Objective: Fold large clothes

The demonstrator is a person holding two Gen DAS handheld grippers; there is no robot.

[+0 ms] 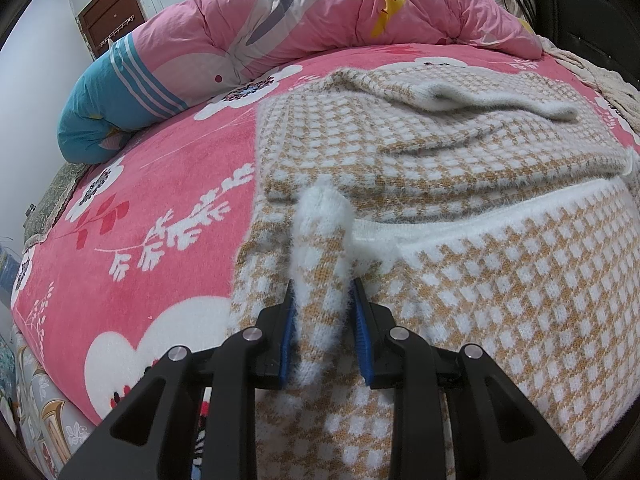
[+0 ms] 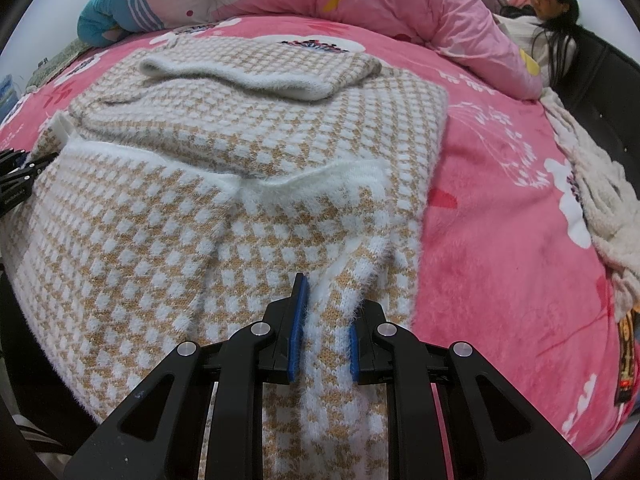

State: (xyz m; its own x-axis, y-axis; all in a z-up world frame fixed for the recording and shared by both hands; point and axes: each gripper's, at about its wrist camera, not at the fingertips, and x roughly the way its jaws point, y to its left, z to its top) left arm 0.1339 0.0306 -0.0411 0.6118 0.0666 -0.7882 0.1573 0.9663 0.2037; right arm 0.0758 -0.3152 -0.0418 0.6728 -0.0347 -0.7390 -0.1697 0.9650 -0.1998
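Note:
A fuzzy tan-and-white checked sweater (image 1: 460, 240) lies on the pink floral bed, its sleeves folded across the body and its near hem lifted over. My left gripper (image 1: 322, 292) is shut on a bunched fold of the sweater's left hem edge, which sticks up between the blue pads. In the right wrist view the same sweater (image 2: 240, 140) fills the middle. My right gripper (image 2: 326, 308) is shut on the sweater's right hem edge, with the fabric pinched between its blue pads. The left gripper's black body (image 2: 16, 184) shows at the left edge.
A rolled pink and blue quilt (image 1: 260, 40) lies along the far side of the bed. A cream knitted garment (image 2: 600, 200) lies at the right edge by the black bed frame. A person (image 2: 548, 12) sits at the far right. The pink sheet (image 1: 140, 200) is bare to the left.

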